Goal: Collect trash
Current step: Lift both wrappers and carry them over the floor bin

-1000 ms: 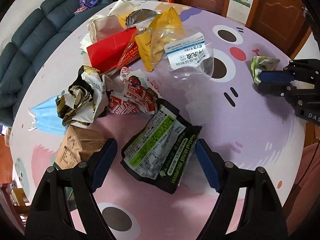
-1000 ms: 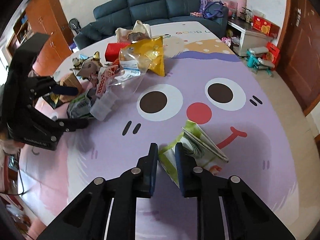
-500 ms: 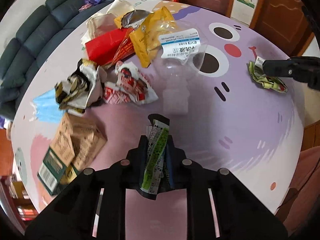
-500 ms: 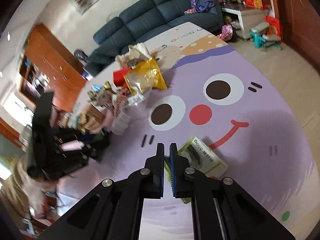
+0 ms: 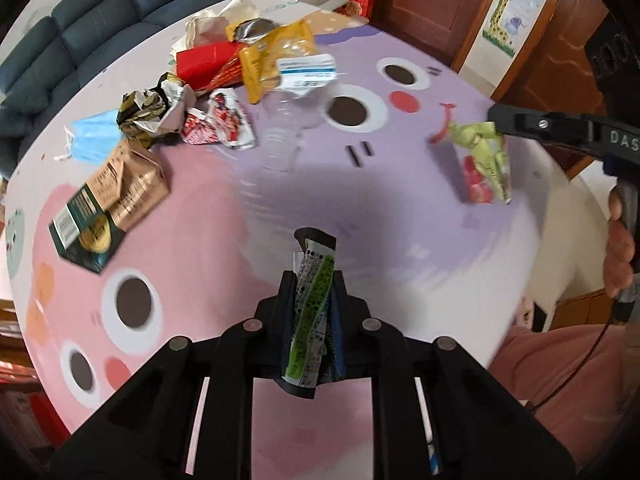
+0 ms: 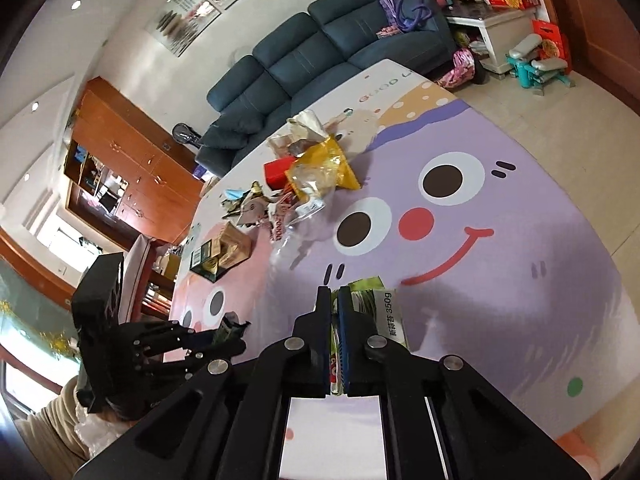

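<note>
My left gripper (image 5: pixel 313 280) is shut on a black and green snack wrapper (image 5: pixel 312 312), squeezed flat and lifted off the round table (image 5: pixel 248 220). Out at the right of the left wrist view, the right gripper (image 5: pixel 496 120) holds a light green packet (image 5: pixel 486 164) that dangles above the table. In the right wrist view my right gripper (image 6: pixel 334 294) is shut on that green packet (image 6: pixel 380 312), and the left gripper (image 6: pixel 224 338) shows at the lower left with the dark wrapper (image 6: pixel 230 328) in it.
A heap of trash lies at the table's far side: a brown carton (image 5: pixel 116 196), crumpled wrappers (image 5: pixel 156 112), a blue mask (image 5: pixel 90 140), a red pack (image 5: pixel 204 60), a yellow bag (image 5: pixel 276 56), a clear bottle (image 5: pixel 288 136). A blue sofa (image 6: pixel 320 56) stands behind; a person's hand (image 5: pixel 620 252) is at right.
My left gripper closed on the black and green wrapper and lifted it off the table. My right gripper shut on the green packet and raised it too.
</note>
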